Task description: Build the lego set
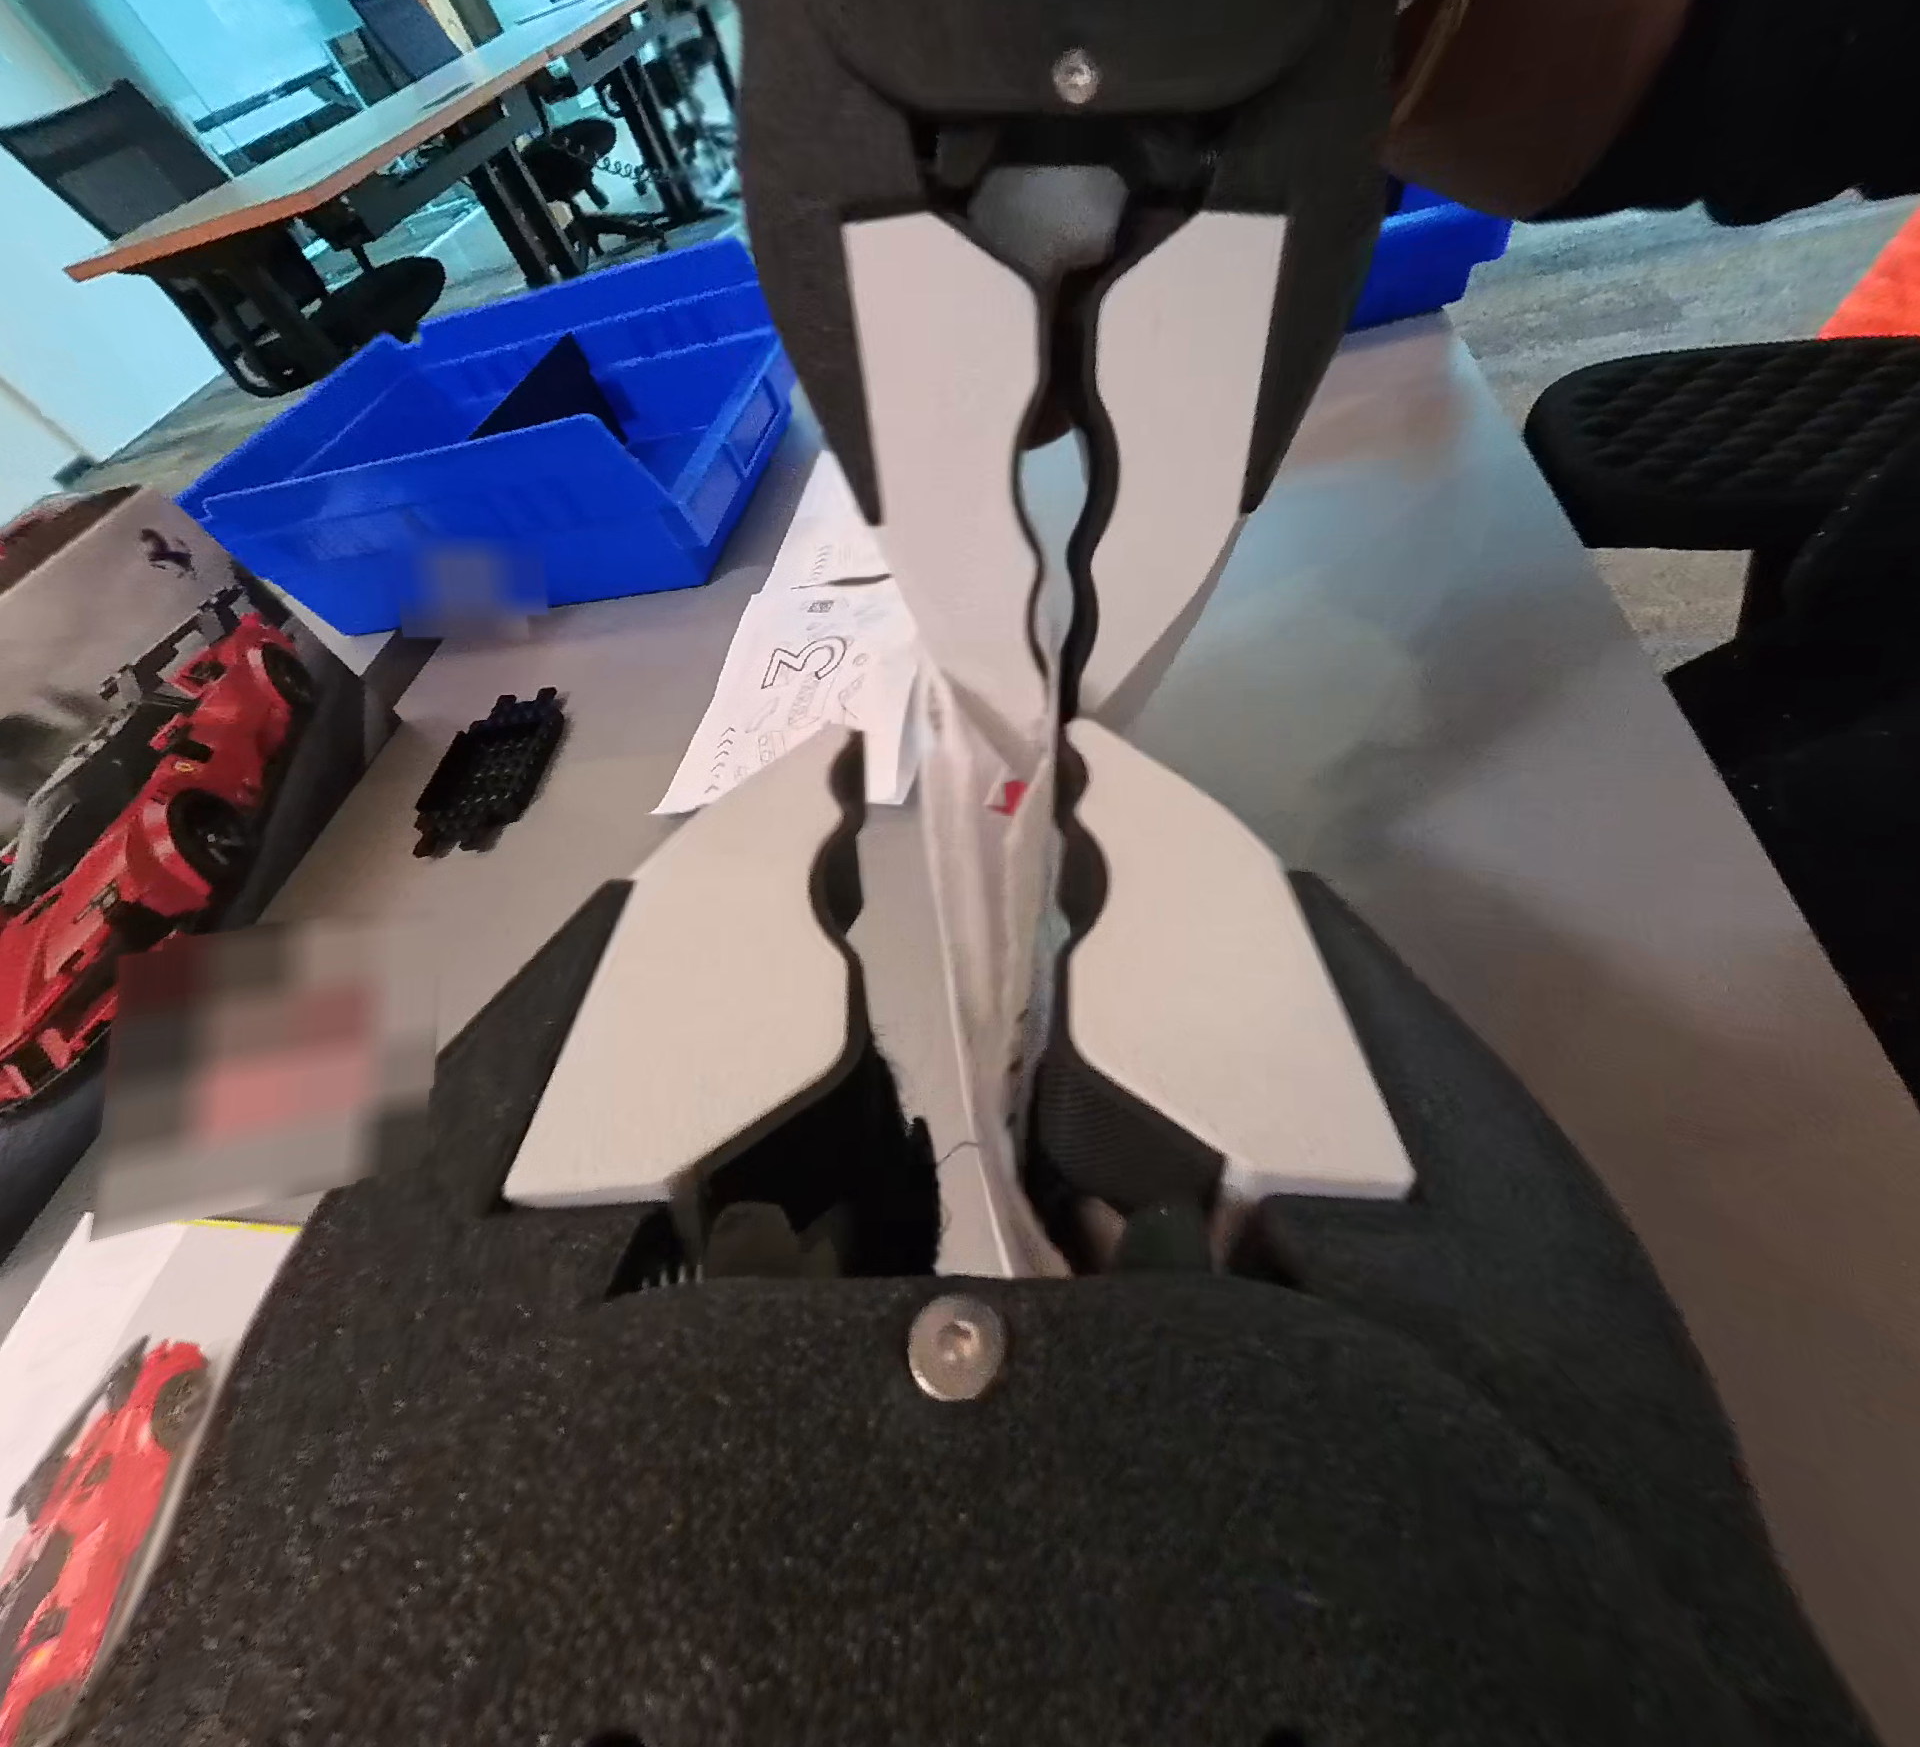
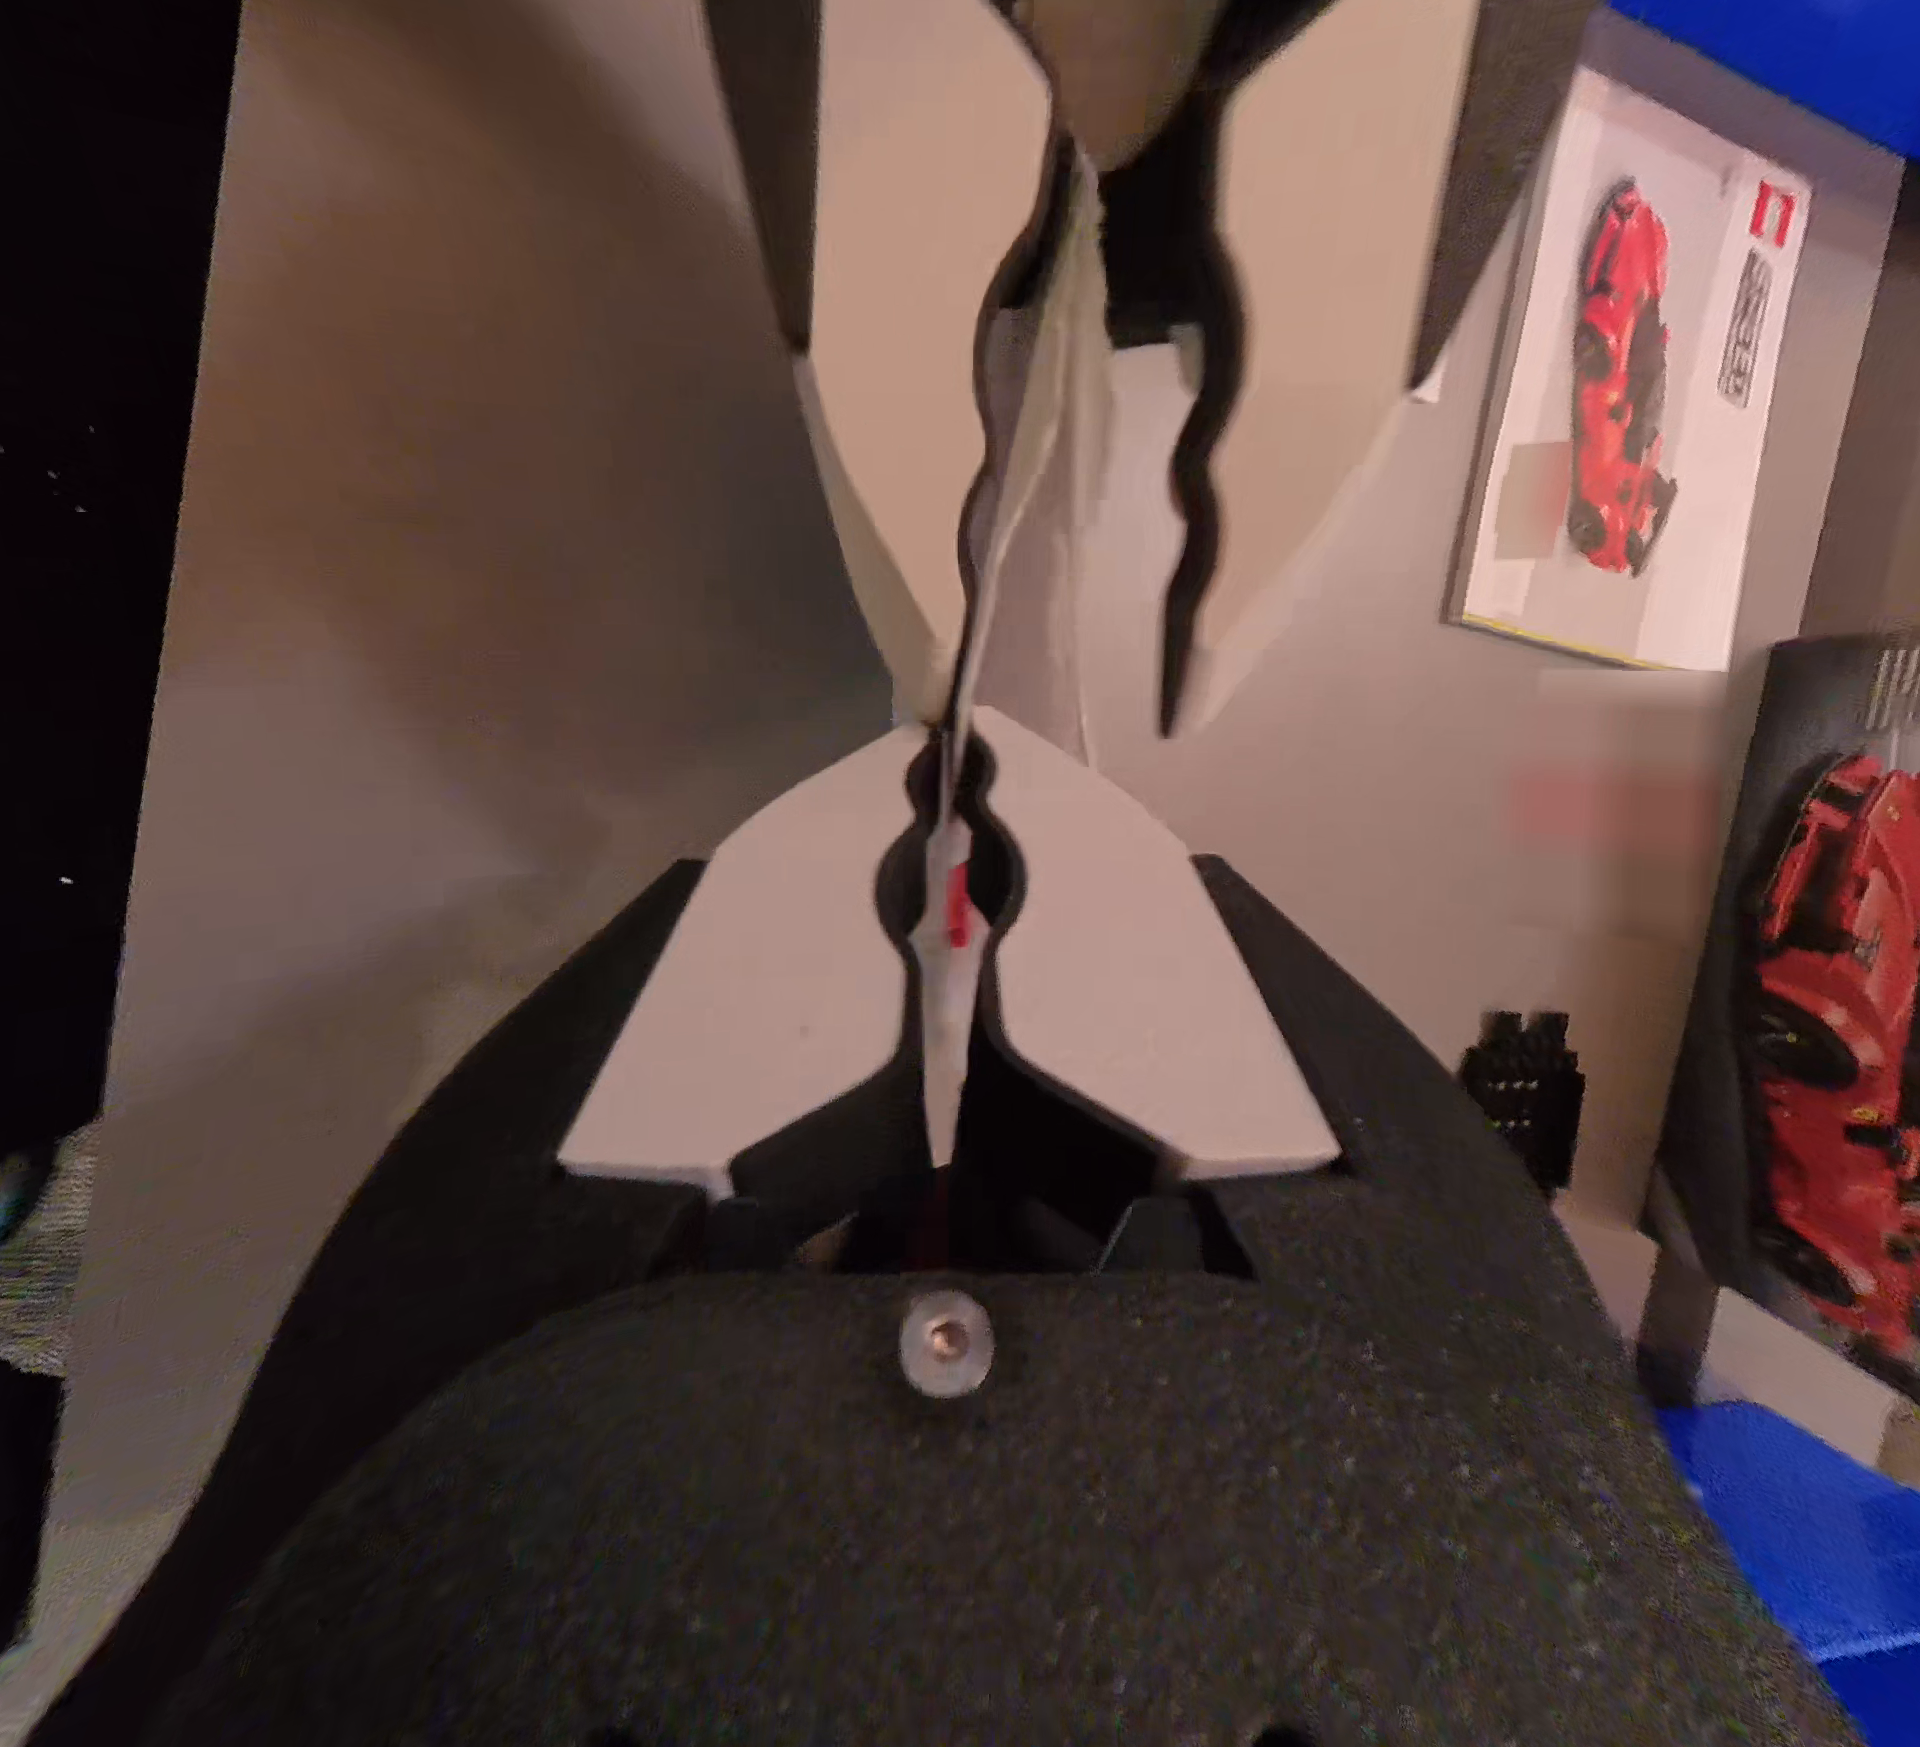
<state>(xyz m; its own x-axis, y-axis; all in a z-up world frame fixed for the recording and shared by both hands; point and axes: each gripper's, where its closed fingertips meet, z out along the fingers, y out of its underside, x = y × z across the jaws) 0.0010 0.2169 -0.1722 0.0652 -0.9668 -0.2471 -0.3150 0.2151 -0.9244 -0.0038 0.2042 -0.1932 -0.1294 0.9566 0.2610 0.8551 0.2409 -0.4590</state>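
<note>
My right gripper (image 2: pixel 951 762) clenches a white paper bag (image 2: pixel 1039 450); my left gripper (image 1: pixel 961 741) gapes around it, above the table (image 1: pixel 1403 658).

Blue bin (image 1: pixel 499 471), red-car box (image 1: pixel 156 741), black brick plate (image 1: pixel 488 772).

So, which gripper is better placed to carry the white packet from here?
Right, probably. The right gripper has its fingers pinched together on the white packet, while the left gripper stands open: the packet lies against one finger, with a clear gap to the other.
</note>
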